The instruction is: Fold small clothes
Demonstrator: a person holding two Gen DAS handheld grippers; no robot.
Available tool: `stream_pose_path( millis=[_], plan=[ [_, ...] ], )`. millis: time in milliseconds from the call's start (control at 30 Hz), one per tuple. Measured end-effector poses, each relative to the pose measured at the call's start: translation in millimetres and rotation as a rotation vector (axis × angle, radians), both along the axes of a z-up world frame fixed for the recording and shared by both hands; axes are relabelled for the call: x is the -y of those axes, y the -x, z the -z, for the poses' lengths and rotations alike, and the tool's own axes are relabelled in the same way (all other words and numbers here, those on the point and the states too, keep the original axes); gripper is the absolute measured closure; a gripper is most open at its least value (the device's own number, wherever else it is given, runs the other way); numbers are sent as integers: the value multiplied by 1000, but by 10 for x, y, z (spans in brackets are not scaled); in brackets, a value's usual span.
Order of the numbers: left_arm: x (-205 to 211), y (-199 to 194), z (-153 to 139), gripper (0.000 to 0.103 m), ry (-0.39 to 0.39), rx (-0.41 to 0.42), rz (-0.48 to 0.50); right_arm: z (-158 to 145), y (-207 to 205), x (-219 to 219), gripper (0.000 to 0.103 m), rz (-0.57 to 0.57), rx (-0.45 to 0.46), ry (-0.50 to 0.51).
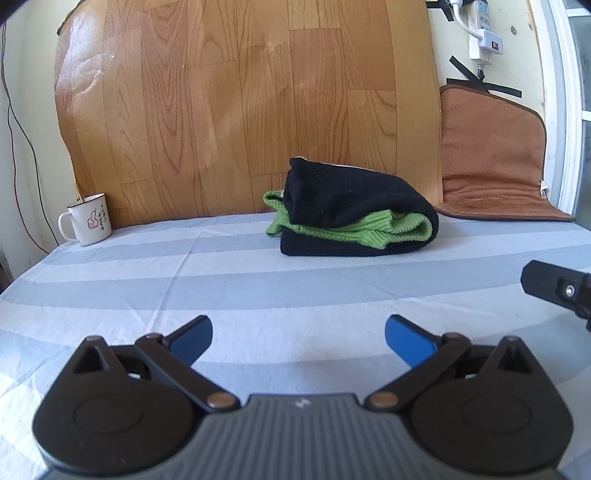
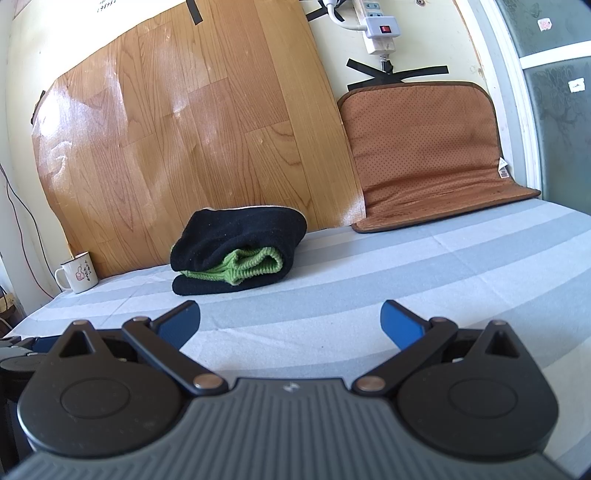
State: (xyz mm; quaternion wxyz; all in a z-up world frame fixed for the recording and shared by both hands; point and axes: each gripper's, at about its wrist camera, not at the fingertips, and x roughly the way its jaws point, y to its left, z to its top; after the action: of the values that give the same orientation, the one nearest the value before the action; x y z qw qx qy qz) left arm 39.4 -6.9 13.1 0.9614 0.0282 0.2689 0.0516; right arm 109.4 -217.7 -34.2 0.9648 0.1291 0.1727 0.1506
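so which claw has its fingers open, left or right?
Both. The left claw and the right claw each show blue pads spread wide apart with nothing between them, hovering over the striped sheet short of the folded black-and-green garment.

Ahead of my tool lies a striped sheet (image 1: 184,266); far left on it stands a white mug (image 1: 88,218). Behind, a wood-grain panel (image 1: 240,110) leans on the wall, a brown cushion (image 2: 424,147) and power strip (image 2: 380,26) far right
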Motion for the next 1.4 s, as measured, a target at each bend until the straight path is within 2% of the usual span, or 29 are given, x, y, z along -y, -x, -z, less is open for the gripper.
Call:
stream_pose_path(
  millis=[233,567,1400],
  plan=[
    [-15,0,3,0,-8,4,-22,1,0,4,0,0,-1,0],
    [-106,-59,15,0,4,-33,-108,0,6,1,0,2,-1,0],
    [-89,-87,33,0,-17,-61,-99,6,11,-14,0,2,-2,-3]
  ],
)
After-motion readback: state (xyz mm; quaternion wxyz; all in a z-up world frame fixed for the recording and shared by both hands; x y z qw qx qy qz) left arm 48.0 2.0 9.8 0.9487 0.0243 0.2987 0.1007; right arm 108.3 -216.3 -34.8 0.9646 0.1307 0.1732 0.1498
